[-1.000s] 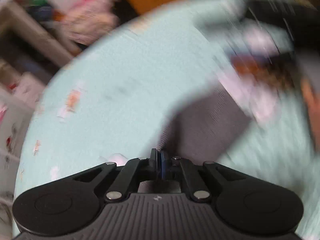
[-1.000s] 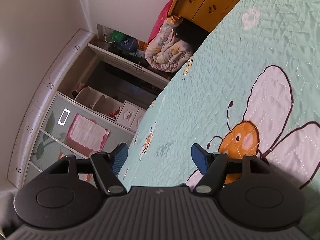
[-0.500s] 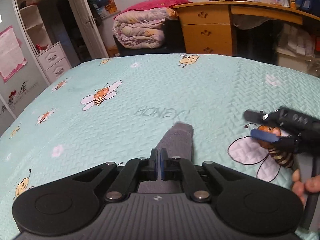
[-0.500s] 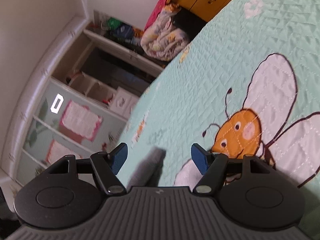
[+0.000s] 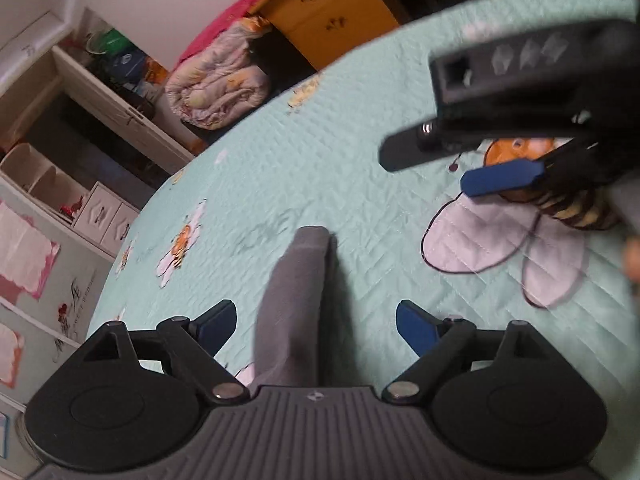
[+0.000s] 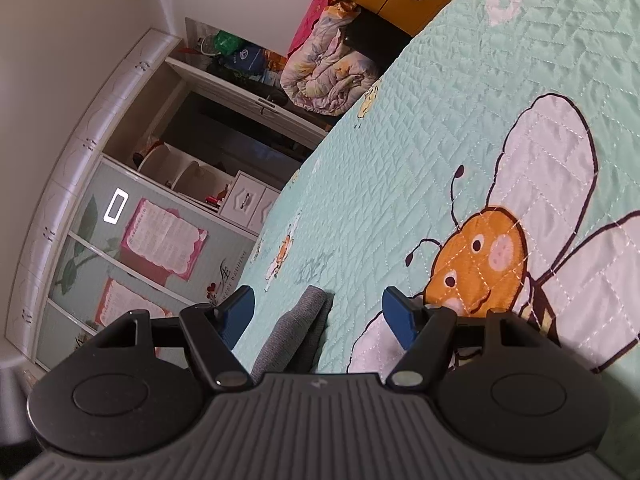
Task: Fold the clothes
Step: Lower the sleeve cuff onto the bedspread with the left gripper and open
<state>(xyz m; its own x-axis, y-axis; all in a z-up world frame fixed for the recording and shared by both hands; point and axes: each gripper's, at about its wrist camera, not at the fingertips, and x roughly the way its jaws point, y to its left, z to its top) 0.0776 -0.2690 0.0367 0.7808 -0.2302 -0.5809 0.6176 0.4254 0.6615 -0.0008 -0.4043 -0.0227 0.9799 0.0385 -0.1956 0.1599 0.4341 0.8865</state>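
A: Where is the garment lying right now?

B: The grey cloth [image 5: 296,300] is lying on the bed's bee-print quilt [image 5: 320,168], bunched into a long narrow strip. It is running straight out between the fingers of the left tongs [image 5: 316,322], and those fingers are standing wide apart, gripping nothing. The near end of the strip is disappearing under the tool body, so I cannot tell how it is folded there.

A: And the other side?

B: The right tongs [image 6: 318,312] are standing apart too, empty, with the same cloth [image 6: 294,326] sitting between the blue pads (touching neither, as far as I can judge). From the left camera they [image 5: 500,178] are hovering above the big quilted bee [image 5: 552,200], well off the fabric.

A: So what are you worrying about?

B: Mainly the strip itself. It is looking rolled rather than flat, so if the fingers are closing on the top layer only, the rest is likely sliding out and the fold is going crooked. Pinching too deep is risking catching the quilt along with the cloth. And with both tools crowding one narrow piece, they could be bumping each other or dragging it sideways.
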